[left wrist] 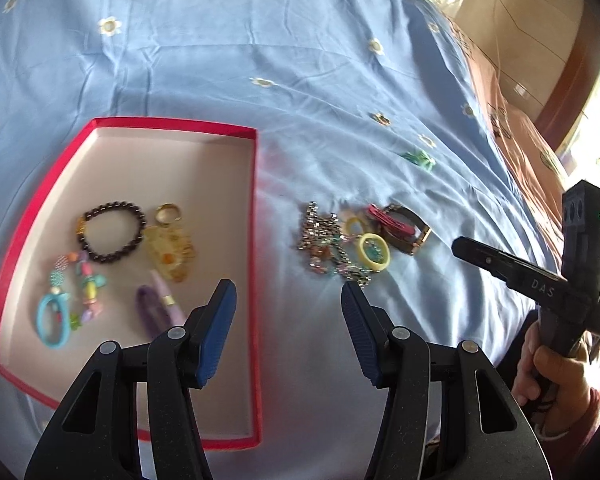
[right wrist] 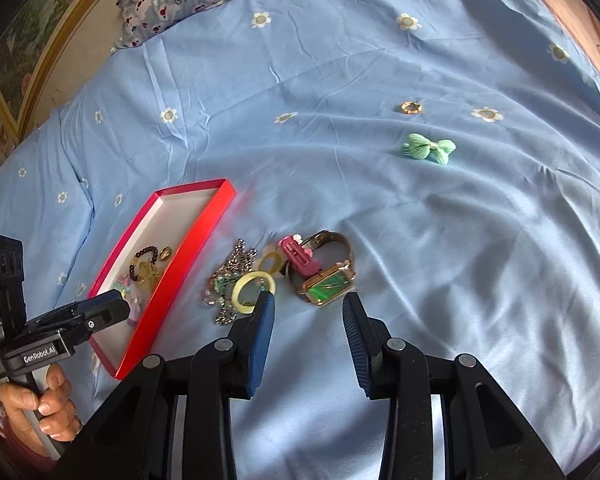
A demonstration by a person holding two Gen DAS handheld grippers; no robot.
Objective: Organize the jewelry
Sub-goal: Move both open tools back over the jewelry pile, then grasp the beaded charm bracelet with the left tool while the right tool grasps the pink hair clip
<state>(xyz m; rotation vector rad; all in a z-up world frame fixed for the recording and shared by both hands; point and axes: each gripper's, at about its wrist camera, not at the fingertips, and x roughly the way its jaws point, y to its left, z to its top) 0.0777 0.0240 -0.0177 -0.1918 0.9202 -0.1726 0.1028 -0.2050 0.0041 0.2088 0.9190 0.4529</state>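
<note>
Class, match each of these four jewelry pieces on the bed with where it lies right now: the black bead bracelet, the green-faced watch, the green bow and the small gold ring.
Things:
1. black bead bracelet
2. green-faced watch
3. green bow
4. small gold ring

Places:
A. alone on the sheet, farthest from the camera
B. inside the red box
C. in the pile beside the box, next to a pink clip
D. alone on the sheet, just nearer than the ring

Pairs: 1-B, 2-C, 3-D, 4-A
</note>
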